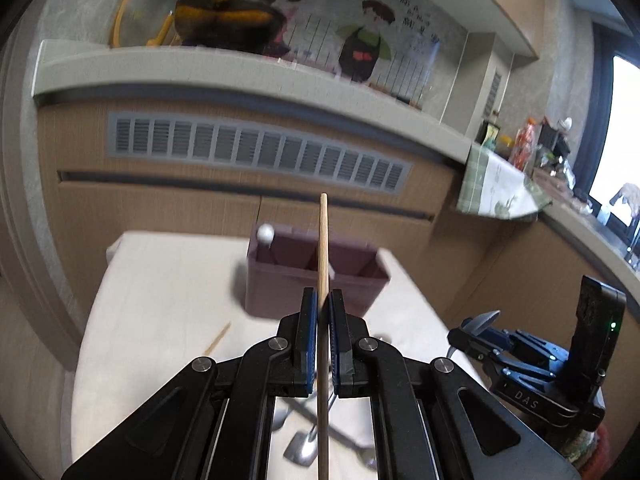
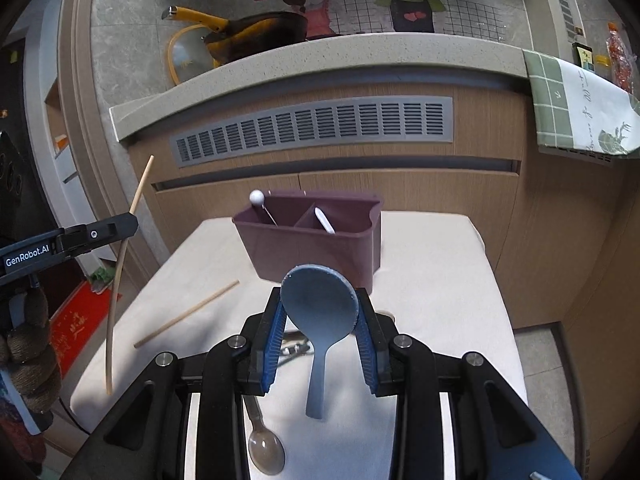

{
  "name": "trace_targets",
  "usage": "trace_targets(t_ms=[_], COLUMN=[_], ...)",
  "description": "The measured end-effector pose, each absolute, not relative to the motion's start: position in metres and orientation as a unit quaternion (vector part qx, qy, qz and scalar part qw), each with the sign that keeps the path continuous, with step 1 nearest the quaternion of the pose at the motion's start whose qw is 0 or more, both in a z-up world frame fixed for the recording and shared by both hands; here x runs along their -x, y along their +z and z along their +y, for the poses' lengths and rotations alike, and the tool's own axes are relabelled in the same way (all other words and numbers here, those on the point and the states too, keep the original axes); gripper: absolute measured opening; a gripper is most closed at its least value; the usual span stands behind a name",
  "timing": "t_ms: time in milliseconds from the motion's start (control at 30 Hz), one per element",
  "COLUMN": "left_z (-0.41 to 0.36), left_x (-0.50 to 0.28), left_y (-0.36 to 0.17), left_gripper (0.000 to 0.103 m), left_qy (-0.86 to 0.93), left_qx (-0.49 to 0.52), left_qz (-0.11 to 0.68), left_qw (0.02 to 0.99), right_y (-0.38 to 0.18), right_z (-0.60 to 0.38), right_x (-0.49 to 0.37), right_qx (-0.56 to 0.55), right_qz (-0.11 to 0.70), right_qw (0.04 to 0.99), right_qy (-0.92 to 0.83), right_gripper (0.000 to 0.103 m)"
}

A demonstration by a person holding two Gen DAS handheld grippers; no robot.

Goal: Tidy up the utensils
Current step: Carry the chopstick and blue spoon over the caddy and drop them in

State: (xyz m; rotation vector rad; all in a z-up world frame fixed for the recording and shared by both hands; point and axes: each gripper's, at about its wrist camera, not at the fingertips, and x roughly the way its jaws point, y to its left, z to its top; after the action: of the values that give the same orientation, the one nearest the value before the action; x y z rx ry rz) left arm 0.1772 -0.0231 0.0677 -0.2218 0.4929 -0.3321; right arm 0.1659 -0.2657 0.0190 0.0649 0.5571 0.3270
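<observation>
My left gripper (image 1: 323,300) is shut on a wooden chopstick (image 1: 323,264) and holds it upright above the table, in front of the purple utensil caddy (image 1: 312,288). My right gripper (image 2: 319,300) is shut on the bowl of a blue spoon (image 2: 318,312), its handle hanging down, just in front of the caddy (image 2: 312,252). The caddy has compartments; a white-ball-tipped stick (image 2: 257,199) stands in the left one and a white utensil (image 2: 324,220) leans in the right one. A second chopstick (image 2: 186,314) lies on the table at left. The left gripper (image 2: 120,226) with its chopstick also shows in the right wrist view.
The small white-topped table (image 2: 440,280) stands against a wooden counter with a grey vent (image 2: 316,128). Metal spoons (image 2: 266,454) and other cutlery (image 1: 304,446) lie on the near part of the table. A pan (image 2: 256,34) sits on the countertop; a green cloth (image 2: 580,112) hangs at right.
</observation>
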Motion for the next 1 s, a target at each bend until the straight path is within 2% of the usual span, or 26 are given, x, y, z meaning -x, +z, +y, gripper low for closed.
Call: trace_targets(t_ms=[133,233,300,400,500,733,1000], left_z=[-0.027,-0.03,-0.033,-0.039,-0.047,-0.045,-0.053], left_x=[-0.188,-0.199,-0.211,-0.235,-0.278,-0.343,-0.355], left_y=[0.111,0.143,0.155,0.154,0.134,0.08,0.05], left_gripper=[0.006,0.006,0.006,0.006,0.006,0.006,0.006], left_qy=[-0.179,-0.183,-0.175,-0.163,-0.144,-0.137,-0.147], left_qx=[0.109,0.114,0.121,0.126,0.12,0.144,0.136], left_qz=[0.183,0.105,0.046,0.002,0.005,0.059,0.083], left_qw=[0.961,0.971,0.976,0.979,0.982,0.978,0.976], right_y=[0.059,0.096,0.127,0.151,0.147,0.098,0.061], right_z=[-0.265,-0.263,-0.263,-0.258,-0.249,-0.251,-0.244], right_x=[-0.178,-0.185,-0.189,-0.203,-0.235,-0.299,-0.327], right_qx=[-0.018,-0.01,-0.007,0.01,0.033,0.0,0.004], right_qz=[0.241,0.202,0.15,0.1,0.11,0.172,0.212], right_qw=[0.956,0.965,0.976,0.983,0.984,0.974,0.966], right_qy=[0.166,0.166,0.157,0.155,0.137,0.145,0.145], right_gripper=[0.03,0.03,0.03,0.03,0.03,0.03,0.03])
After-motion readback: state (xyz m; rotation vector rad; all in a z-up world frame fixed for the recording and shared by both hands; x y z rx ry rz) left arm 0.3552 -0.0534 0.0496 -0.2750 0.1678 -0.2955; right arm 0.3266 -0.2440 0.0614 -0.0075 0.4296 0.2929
